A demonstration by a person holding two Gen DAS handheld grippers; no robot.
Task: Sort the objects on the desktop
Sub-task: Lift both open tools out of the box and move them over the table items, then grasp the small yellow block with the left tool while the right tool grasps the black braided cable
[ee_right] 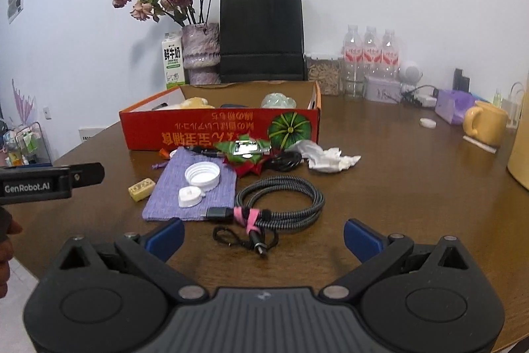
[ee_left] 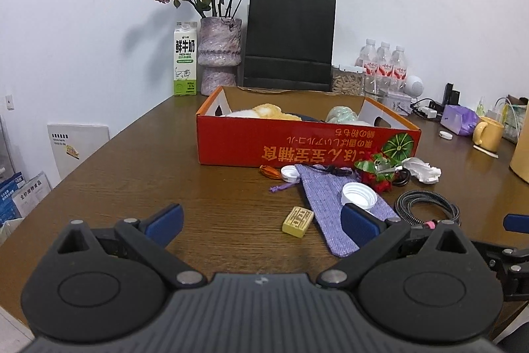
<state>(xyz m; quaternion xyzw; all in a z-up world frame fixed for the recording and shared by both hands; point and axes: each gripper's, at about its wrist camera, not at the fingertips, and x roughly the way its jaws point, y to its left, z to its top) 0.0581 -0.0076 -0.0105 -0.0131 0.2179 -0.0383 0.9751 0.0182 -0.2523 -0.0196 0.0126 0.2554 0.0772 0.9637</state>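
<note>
left tool: level, low above worktop, fingers apart, holding nothing | right tool: level, fingers apart, empty, cable at frame centre

Ahead of the hand-held gripper with blue pads, a red box is showing orange lettering and a green striped pumpkin; nearer, a lilac woven pouch is carrying white caps beside a black-and-grey braided cable.

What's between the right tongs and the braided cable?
Nothing visible. The right tongs are open, and the coiled braided cable lies on bare table straight ahead. Only its own thin black lanyard trails nearest the tongs.
</note>
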